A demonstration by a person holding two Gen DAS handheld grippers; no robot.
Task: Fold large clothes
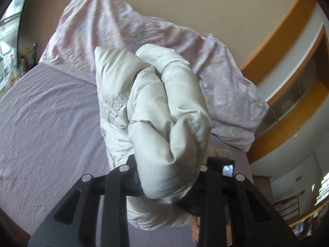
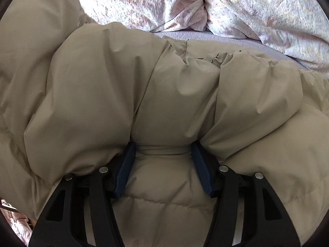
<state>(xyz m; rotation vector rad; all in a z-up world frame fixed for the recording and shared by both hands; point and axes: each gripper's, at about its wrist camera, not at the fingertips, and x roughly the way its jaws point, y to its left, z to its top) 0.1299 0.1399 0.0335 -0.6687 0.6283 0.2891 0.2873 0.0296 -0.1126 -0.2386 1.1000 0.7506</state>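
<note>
A pale beige puffer jacket (image 1: 164, 111) hangs bunched above the bed in the left wrist view. My left gripper (image 1: 168, 177) is shut on a thick fold of it; the fabric hides the fingertips. In the right wrist view the same jacket (image 2: 102, 82) fills most of the frame. My right gripper (image 2: 163, 150) is shut on a puffy fold, the blue pads (image 2: 125, 168) pressing in on both sides of it. The rest of the jacket bulges around the pads.
The bed has a lilac sheet (image 1: 47, 123). A crumpled floral duvet (image 1: 127, 30) lies at the head of the bed, also in the right wrist view (image 2: 246, 6). Wooden wall trim and cabinets (image 1: 287, 82) stand to the right.
</note>
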